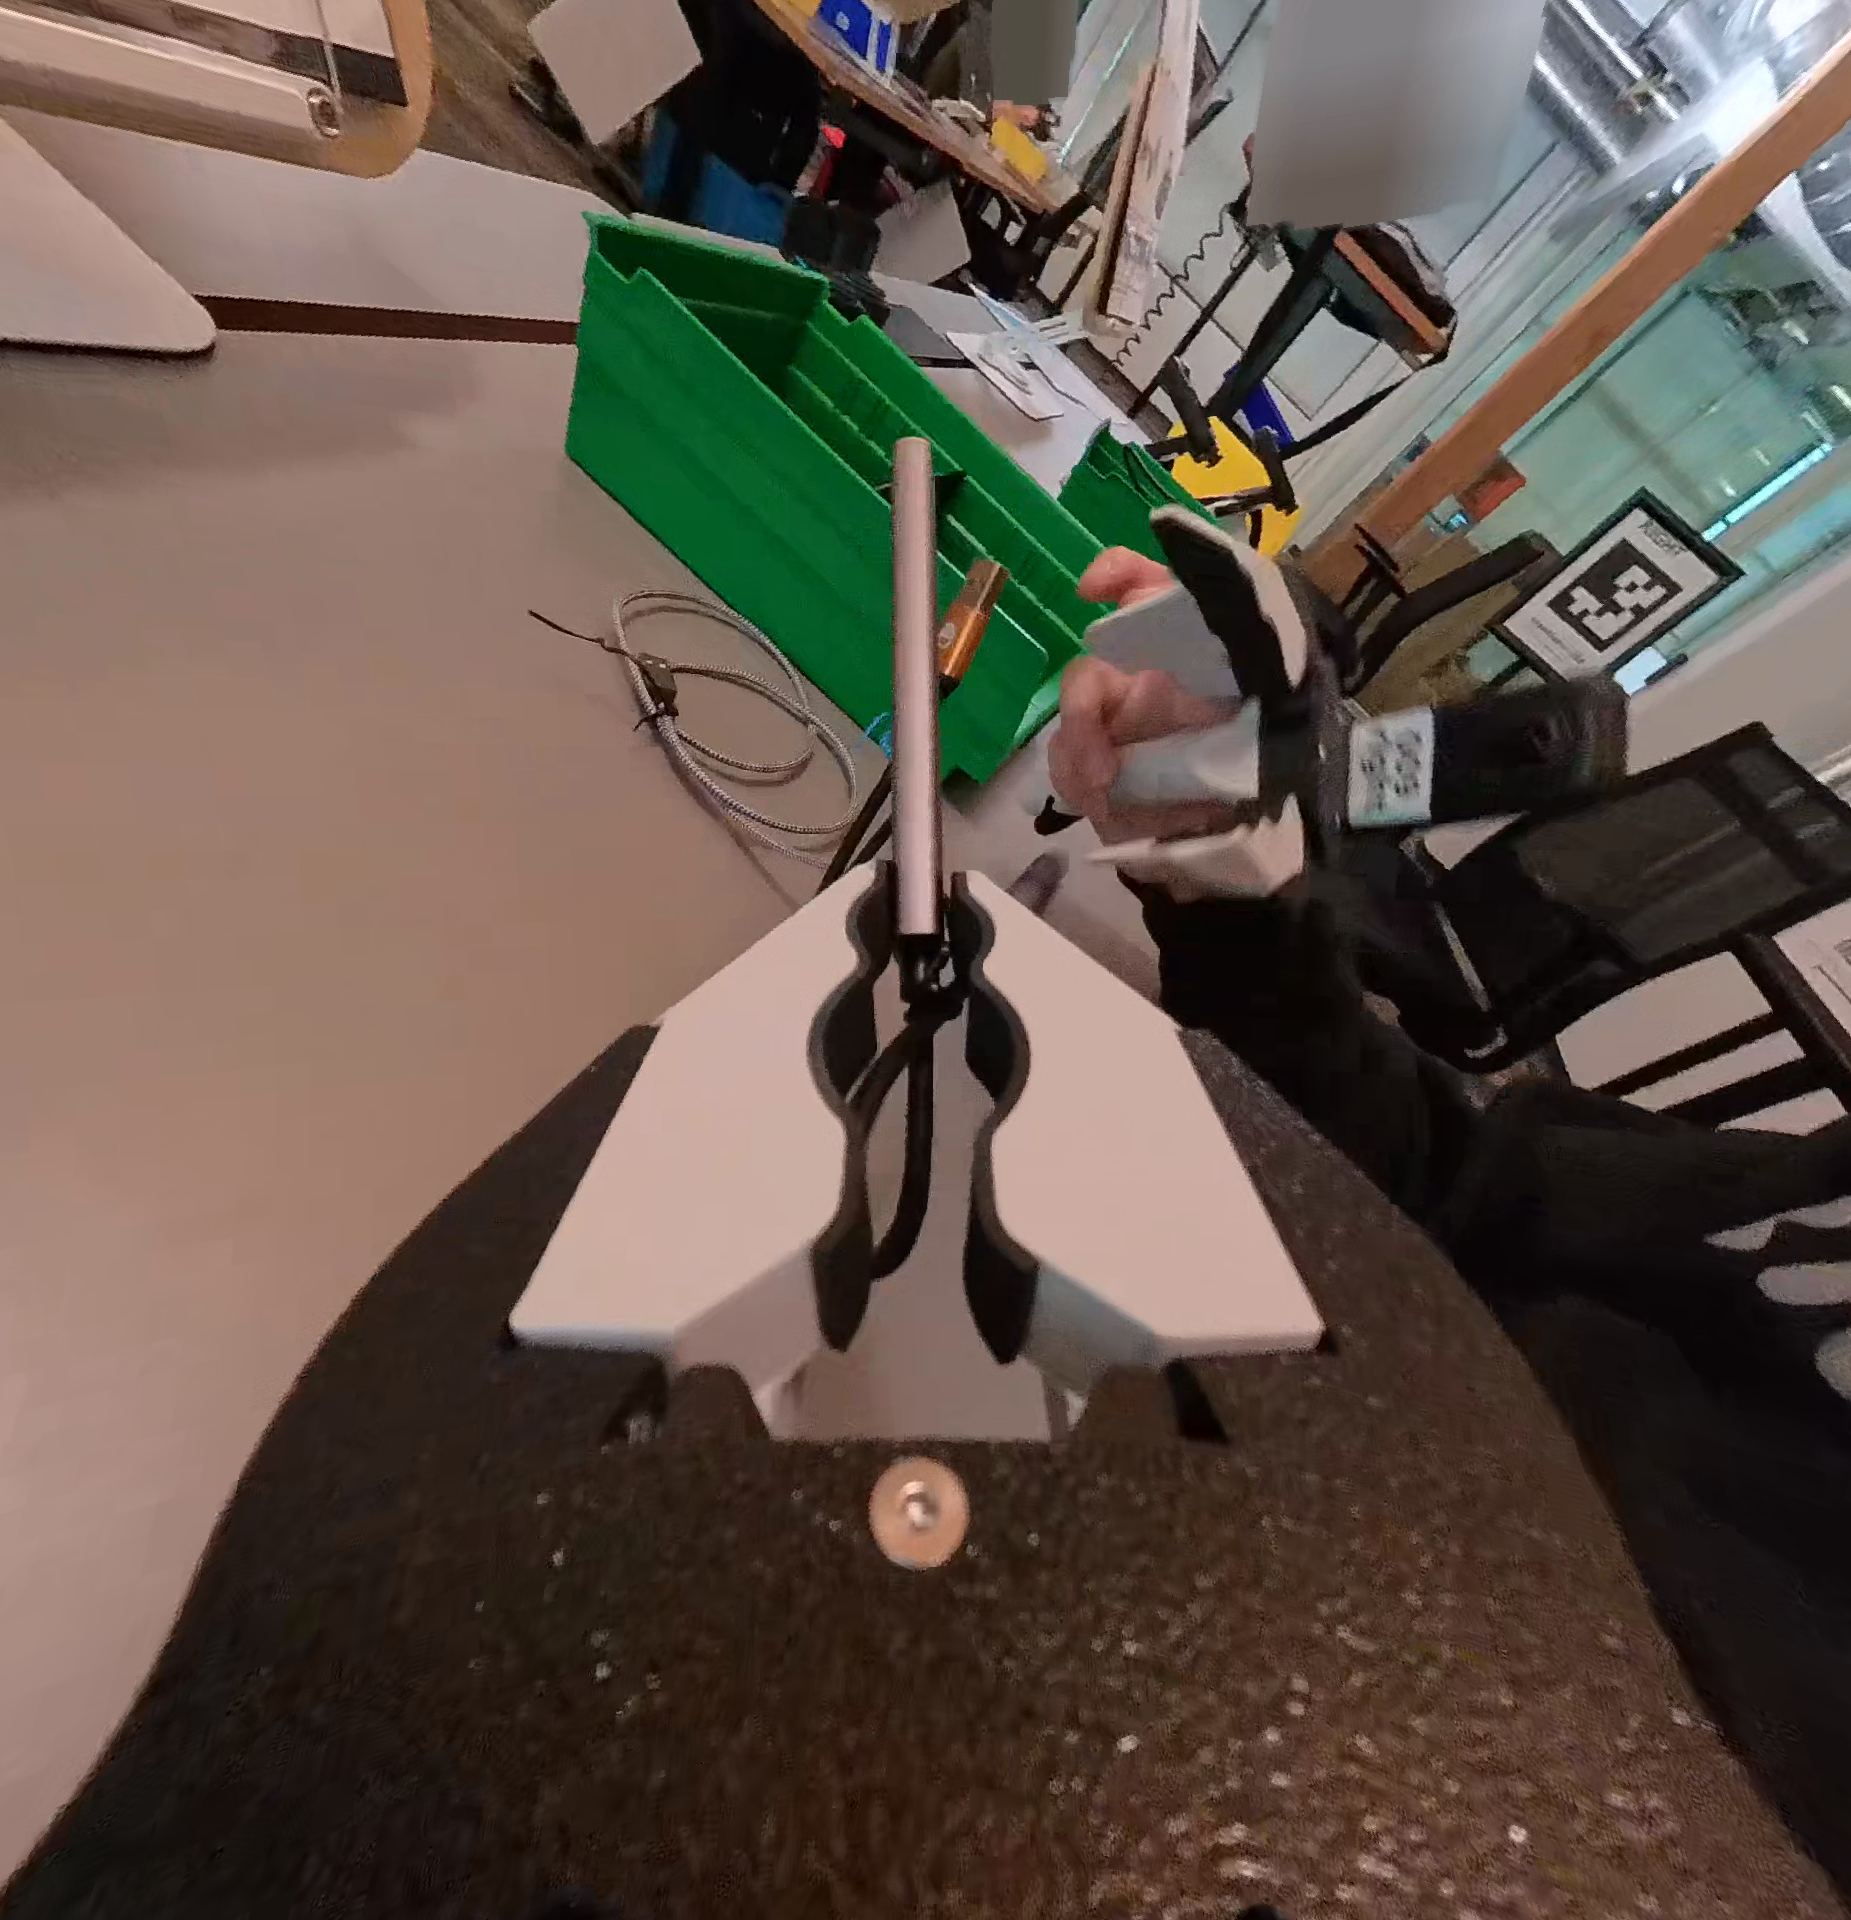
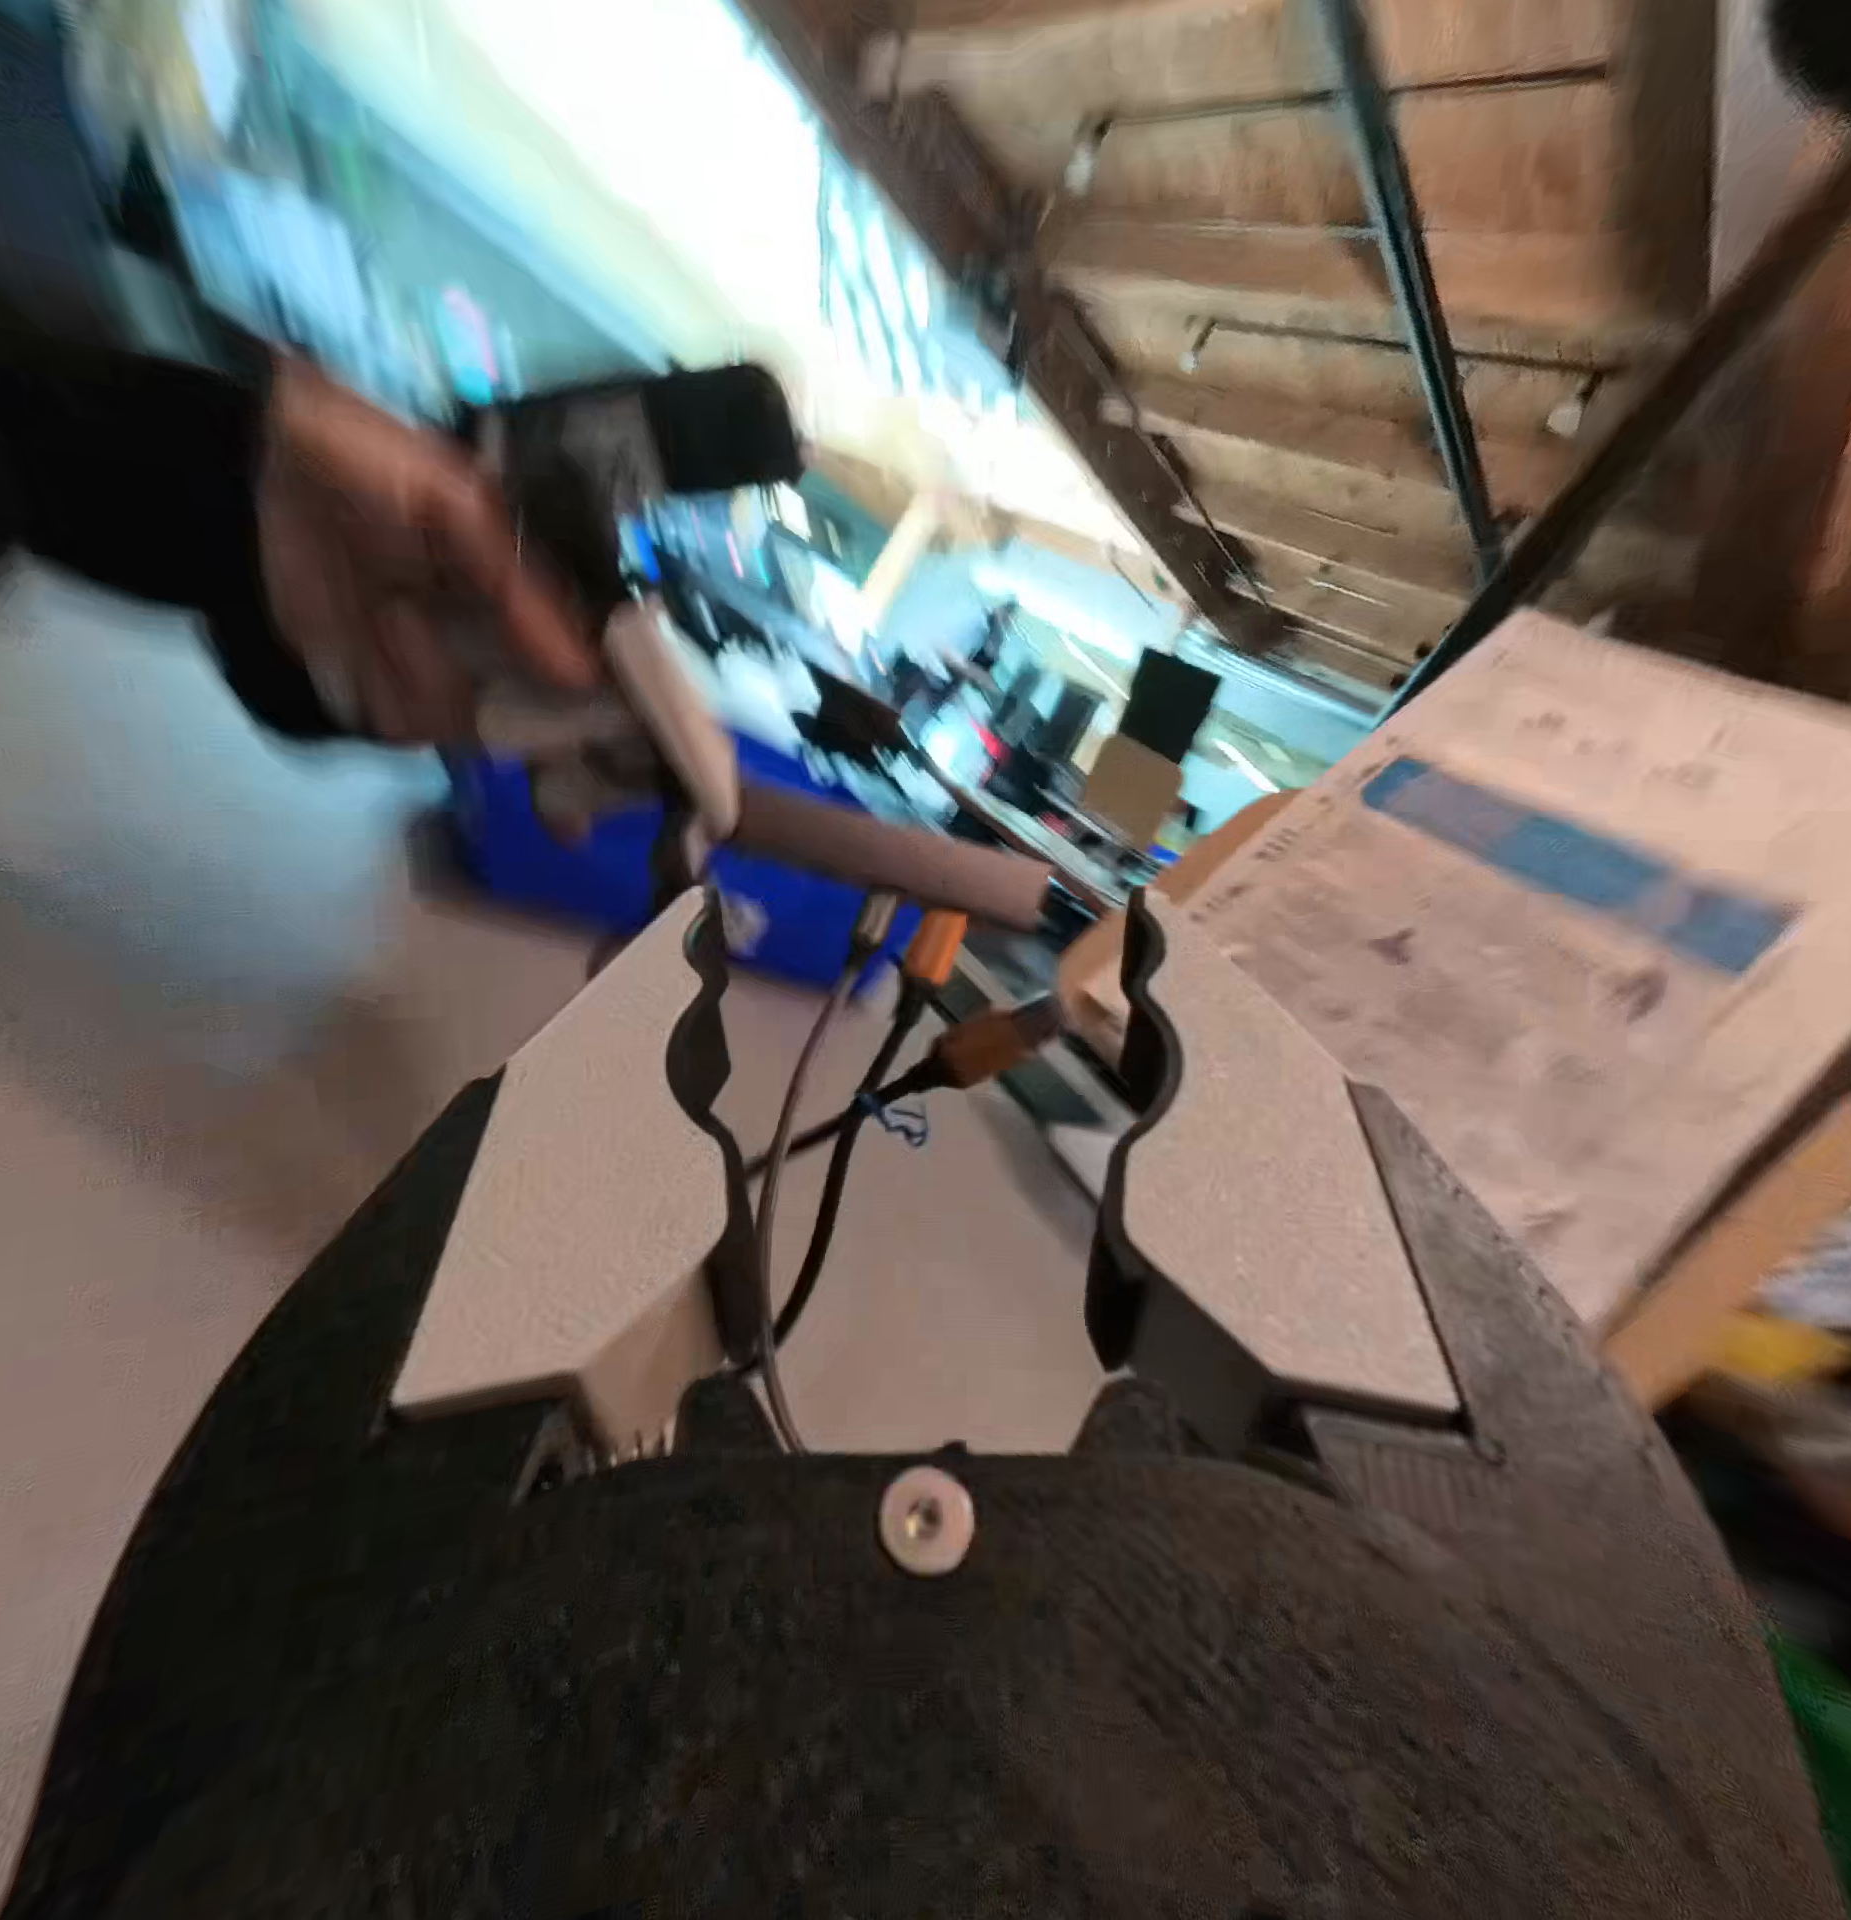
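Observation:
My left gripper is shut on the lower end of a slim grey metal bar, which stands up from the fingertips. The bar's black cable loops back between the fingers. In the blurred right wrist view, a hand holds the left gripper and the bar just beyond my right gripper. The right gripper is open and holds nothing. Dark cables with orange plugs hang between its spread fingers. A hand holds the right gripper just right of the bar.
A green bin lies on the grey table behind the bar, with an orange plug at its edge. A braided cable coil lies left of it. A cardboard box stands at the right, a blue bin behind.

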{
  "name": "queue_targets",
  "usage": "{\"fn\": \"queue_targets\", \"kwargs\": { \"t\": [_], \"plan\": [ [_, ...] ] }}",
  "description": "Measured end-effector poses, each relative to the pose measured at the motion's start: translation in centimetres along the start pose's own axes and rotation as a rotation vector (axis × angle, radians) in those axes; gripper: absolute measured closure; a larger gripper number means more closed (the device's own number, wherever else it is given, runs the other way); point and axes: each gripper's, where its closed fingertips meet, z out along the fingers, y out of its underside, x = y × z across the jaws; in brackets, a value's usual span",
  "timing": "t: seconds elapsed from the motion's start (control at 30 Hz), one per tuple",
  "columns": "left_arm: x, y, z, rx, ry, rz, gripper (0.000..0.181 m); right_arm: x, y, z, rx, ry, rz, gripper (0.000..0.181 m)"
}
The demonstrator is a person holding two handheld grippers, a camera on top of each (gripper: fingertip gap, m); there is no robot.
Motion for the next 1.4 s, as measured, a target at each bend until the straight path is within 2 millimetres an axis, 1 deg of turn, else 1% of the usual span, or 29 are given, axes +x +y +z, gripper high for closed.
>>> {"fn": "queue_targets", "kwargs": {
  "t": [0.03,0.07,0.1,0.13,0.17,0.2,0.23,0.27,0.3,0.33,0.37,0.43,0.47,0.57,0.63,0.7,0.73,0.83,0.87,0.9,0.93,0.97,1.03,1.07,1.17,1.23,1.3,1.33,1.4],
  "plan": [
    [0.0,0.1,-0.4,-0.017,0.014,0.015,0.173,1.4,-1.1,-1.1,0.104,-0.025,0.179,0.109],
    [-0.2,0.4,-0.7,-0.045,0.013,0.020,0.173,2.7,-1.8,-2.3,0.191,-0.045,0.327,0.119],
    [-0.2,0.8,-1.0,-0.083,0.017,0.023,0.174,4.2,-1.5,-2.9,0.208,-0.024,0.422,0.130],
    [0.1,1.1,-1.0,-0.113,0.045,0.032,0.174,4.8,-0.4,-3.1,0.169,-0.004,0.462,0.120],
    [0.6,1.3,-0.9,-0.125,0.087,0.041,0.174,4.5,0.7,-2.8,0.120,-0.016,0.478,0.114],
    [1.1,1.5,-0.7,-0.133,0.124,0.043,0.174,3.8,1.9,-2.3,0.050,-0.032,0.484,0.118],
    [1.4,1.5,-0.4,-0.142,0.154,0.052,0.174,2.8,3.2,-1.5,-0.029,-0.054,0.484,0.108],
    [1.7,1.7,0.0,-0.152,0.181,0.081,0.174,1.9,4.1,-0.8,-0.081,-0.076,0.502,0.102],
    [2.0,1.9,0.3,-0.161,0.197,0.119,0.174,1.0,4.6,-0.1,-0.107,-0.112,0.552,0.107],
    [2.2,2.1,0.6,-0.170,0.197,0.154,0.174,-0.1,4.4,0.4,-0.101,-0.179,0.616,0.108],
    [2.3,2.2,0.9,-0.183,0.194,0.185,0.174,-1.2,3.8,0.6,-0.072,-0.257,0.678,0.115],
    [2.4,2.2,1.4,-0.188,0.183,0.246,0.174,-2.3,3.4,0.7,-0.054,-0.329,0.723,0.151],
    [2.2,2.2,1.5,-0.187,0.162,0.274,0.174,-2.4,3.1,0.7,-0.044,-0.338,0.722,0.160],
    [2.2,1.7,1.5,-0.154,0.152,0.368,0.173,-2.6,2.1,0.4,0.008,-0.376,0.751,0.169],
    [1.0,0.0,1.6,-0.061,0.022,0.394,0.165,-1.7,2.0,0.7,0.029,-0.316,0.817,0.174],
    [-0.3,-2.1,1.1,0.072,-0.160,0.425,0.148,-0.5,2.3,1.0,0.042,-0.238,0.870,0.174],
    [-0.8,-2.5,0.8,0.110,-0.242,0.421,0.142,-0.4,2.3,1.1,0.052,-0.229,0.894,0.174],
    [-2.7,-1.9,0.2,0.129,-0.509,0.428,0.108,0.7,2.9,1.3,0.044,-0.130,0.914,0.175],
    [-3.3,-2.2,-0.6,0.189,-0.613,0.428,0.104,1.0,3.1,1.2,0.052,-0.111,0.938,0.175],
    [-3.3,-2.5,-1.2,0.256,-0.671,0.431,0.104,1.4,3.1,1.1,0.071,-0.103,0.972,0.175],
    [-3.0,-2.4,-1.4,0.304,-0.682,0.427,0.106,1.7,3.1,0.9,0.093,-0.101,1.001,0.175],
    [-2.8,-2.1,-0.8,0.318,-0.651,0.406,0.109,1.9,3.1,0.8,0.106,-0.099,1.026,0.175],
    [-2.0,-0.8,1.7,0.283,-0.498,0.323,0.110,2.0,3.2,0.8,0.112,-0.105,1.051,0.175],
    [-1.6,-0.5,2.7,0.275,-0.439,0.276,0.115,1.8,3.2,0.8,0.113,-0.119,1.060,0.175],
    [-1.1,-1.2,4.0,0.328,-0.344,0.215,0.136,1.1,2.9,1.0,0.111,-0.151,1.070,0.175],
    [-1.4,-0.8,4.9,0.296,-0.302,0.192,0.151,1.3,2.7,0.9,0.134,-0.150,1.101,0.175],
    [-1.7,-0.6,4.7,0.280,-0.300,0.199,0.165,2.2,3.2,0.4,0.139,-0.113,1.119,0.175],
    [-1.7,-0.7,4.2,0.283,-0.301,0.221,0.166,2.6,3.4,0.2,0.135,-0.101,1.128,0.176],
    [-2.3,-0.6,3.4,0.253,-0.312,0.284,0.166,2.6,3.9,-0.1,0.103,-0.107,1.129,0.175]
  ]
}}
